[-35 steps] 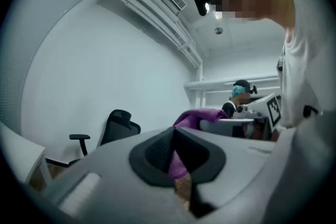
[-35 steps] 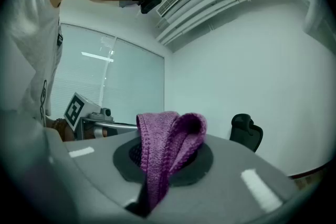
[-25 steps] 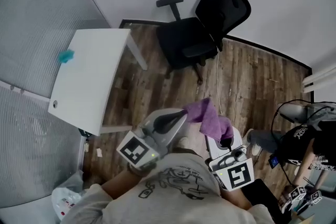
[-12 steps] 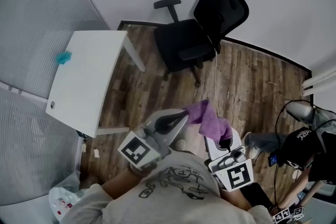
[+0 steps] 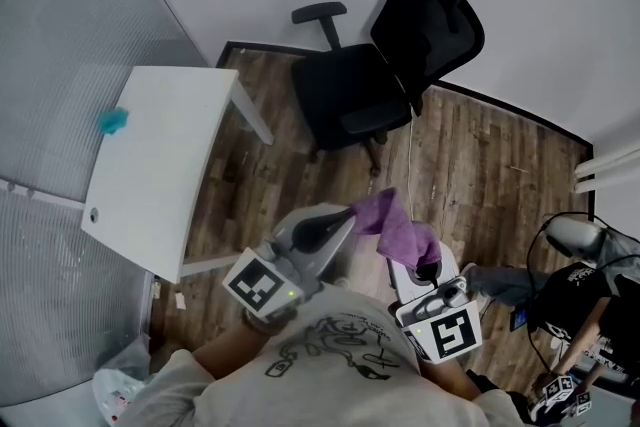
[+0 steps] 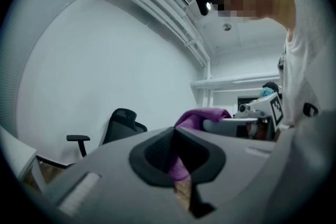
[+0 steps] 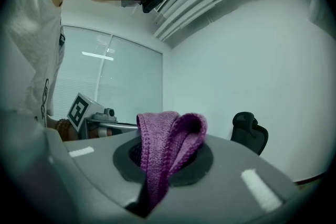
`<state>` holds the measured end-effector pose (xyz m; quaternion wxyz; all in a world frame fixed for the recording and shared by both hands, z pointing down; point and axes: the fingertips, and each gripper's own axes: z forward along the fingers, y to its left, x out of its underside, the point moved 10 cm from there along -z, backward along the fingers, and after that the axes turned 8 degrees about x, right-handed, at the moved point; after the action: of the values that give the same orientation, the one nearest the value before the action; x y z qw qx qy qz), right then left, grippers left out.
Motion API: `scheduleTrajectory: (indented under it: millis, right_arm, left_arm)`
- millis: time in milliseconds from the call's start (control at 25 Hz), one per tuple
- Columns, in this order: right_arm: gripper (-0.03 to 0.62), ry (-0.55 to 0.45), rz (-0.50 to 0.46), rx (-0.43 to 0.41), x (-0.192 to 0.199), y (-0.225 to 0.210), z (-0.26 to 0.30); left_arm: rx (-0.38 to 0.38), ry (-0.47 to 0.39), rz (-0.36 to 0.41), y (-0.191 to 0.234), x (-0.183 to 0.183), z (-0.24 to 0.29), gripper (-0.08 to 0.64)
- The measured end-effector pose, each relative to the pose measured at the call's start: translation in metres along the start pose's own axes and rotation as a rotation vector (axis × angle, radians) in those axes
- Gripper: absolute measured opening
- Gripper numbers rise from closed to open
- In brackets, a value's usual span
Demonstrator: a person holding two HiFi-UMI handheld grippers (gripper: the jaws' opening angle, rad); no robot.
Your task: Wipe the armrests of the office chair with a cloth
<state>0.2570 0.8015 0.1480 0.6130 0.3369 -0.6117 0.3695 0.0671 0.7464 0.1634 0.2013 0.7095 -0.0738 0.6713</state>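
**Well short of the chair: cloth stretched between both grippers**

In front of the black mesh-backed office chair (image 5: pixel 372 80), and well apart from it across the wood-plank floor (image 5: pixel 480 155), the head view shows the purple knitted cloth (image 5: pixel 400 223) slung between the left gripper (image 5: pixel 350 214) and the right gripper (image 5: pixel 431 267). The chair's two armrests, one raised at its far side (image 5: pixel 320 12) and one at its near side (image 5: pixel 372 121), have nothing on them. A white bench (image 5: pixel 150 165) stands to the chair's left.

The left gripper view shows that gripper's jaws clamped on one end of the cloth, with the chair far off beyond them.

The right gripper view shows its jaws closed on a doubled fold of the cloth; the chair sits small behind.

By my reading, wiping has not begun. The approach likely goes best by closing on the chair first, then keeping a flat span of cloth taut between the grippers and laying it along the near armrest's top, not bunched.
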Motion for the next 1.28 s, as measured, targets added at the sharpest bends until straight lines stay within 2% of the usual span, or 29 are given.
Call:
scheduleTrajectory:
  millis: [120,320,480,720,840,1040,1280]
  right_arm:
    - [0.025,-0.008,0.02,0.005,0.001,-0.027,0.037]
    - [0.025,0.017,-0.002,0.007,-0.006,-0.029,0.096]
    - [0.026,0.022,0.001,0.024,-0.012,-0.05,0.15]
    - [0.026,0.01,-0.019,0.061,-0.015,-0.032,0.218]
    - [0.025,0.011,-0.013,0.075,-0.014,-0.048,0.249]
    - [0.025,0.021,-0.018,0.081,-0.015,-0.068,0.29]
    - [0.025,0.045,-0.017,0.099,-0.017,-0.077,0.316]
  left_arm:
    - [-0.004,0.003,0.0,0.038,-0.001,0.023,0.0]
    - [0.011,0.003,-0.017,0.098,-0.017,0.02,0.0]
    - [0.018,0.004,-0.014,0.155,-0.029,0.035,0.0]
    - [0.06,-0.002,-0.003,0.223,-0.041,0.01,0.0]
    - [0.07,0.002,-0.015,0.255,-0.044,0.022,0.0]
    - [0.083,0.016,-0.023,0.299,-0.051,0.037,0.0]
    - [0.086,0.032,-0.054,0.327,-0.053,0.041,0.0]
